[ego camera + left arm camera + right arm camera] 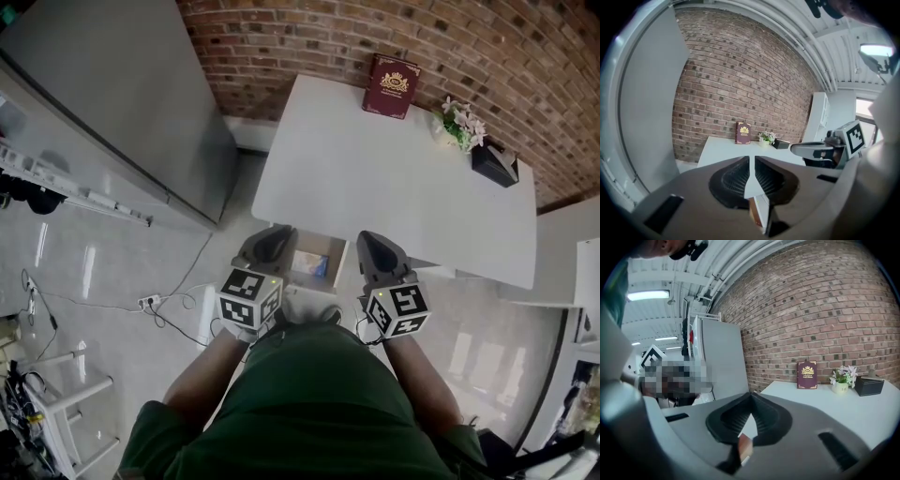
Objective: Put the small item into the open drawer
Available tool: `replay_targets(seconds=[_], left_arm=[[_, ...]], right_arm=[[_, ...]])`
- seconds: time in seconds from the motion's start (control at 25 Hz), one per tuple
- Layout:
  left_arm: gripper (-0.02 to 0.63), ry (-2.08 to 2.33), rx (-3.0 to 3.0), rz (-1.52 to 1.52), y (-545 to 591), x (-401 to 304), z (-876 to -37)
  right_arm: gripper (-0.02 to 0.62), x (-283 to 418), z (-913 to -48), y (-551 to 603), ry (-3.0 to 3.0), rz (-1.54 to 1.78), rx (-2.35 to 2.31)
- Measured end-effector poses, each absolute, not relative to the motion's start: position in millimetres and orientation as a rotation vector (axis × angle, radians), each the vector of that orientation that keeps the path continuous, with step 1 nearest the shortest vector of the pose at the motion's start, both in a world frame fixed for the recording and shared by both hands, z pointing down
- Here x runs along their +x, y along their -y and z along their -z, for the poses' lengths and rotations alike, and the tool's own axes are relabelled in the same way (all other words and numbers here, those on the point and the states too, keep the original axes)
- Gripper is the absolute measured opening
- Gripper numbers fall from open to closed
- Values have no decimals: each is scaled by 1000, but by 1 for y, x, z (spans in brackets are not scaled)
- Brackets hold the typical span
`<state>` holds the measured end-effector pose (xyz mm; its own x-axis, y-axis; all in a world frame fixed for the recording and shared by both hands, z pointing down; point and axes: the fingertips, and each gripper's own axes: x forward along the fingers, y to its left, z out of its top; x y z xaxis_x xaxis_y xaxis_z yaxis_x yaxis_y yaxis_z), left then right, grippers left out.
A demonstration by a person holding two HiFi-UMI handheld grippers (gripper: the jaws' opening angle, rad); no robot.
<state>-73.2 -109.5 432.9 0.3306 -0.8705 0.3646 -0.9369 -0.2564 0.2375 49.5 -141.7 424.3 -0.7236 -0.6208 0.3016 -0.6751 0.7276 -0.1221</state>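
Brick-walled room, small item [317,265] in open drawer [319,246], axis unclear; left tool [750,157], right tool [750,393] clenched

**Tongs.** Two units, the left tongs [275,232] and the right tongs [372,236], are built alike.
- Shell: matte grey moulding, broad at the rear and tapering to the tips.
- Inner faces: black ribbed pads [733,180] set in a black oval recess.
- Upper face: a dark rectangular slot [663,213] on each side of the recess.

**Marker cubes.** The left cube [248,298] and the right cube [398,311] sit at the rear of the shells. Each is white, and every visible face carries a black square marker.

**Clothing.** The person wears a dark green top [309,403]. Its sleeves [150,441] are the same green and short, leaving the forearms uncovered.
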Motion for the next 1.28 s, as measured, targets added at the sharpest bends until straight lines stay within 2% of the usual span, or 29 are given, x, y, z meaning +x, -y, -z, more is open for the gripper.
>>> replay_targets(seconds=[1.28], left_arm=[[32,1601,2195,-278,106,-72,-442]], right_arm=[[2,55,-431,135,2686,-344,1028]])
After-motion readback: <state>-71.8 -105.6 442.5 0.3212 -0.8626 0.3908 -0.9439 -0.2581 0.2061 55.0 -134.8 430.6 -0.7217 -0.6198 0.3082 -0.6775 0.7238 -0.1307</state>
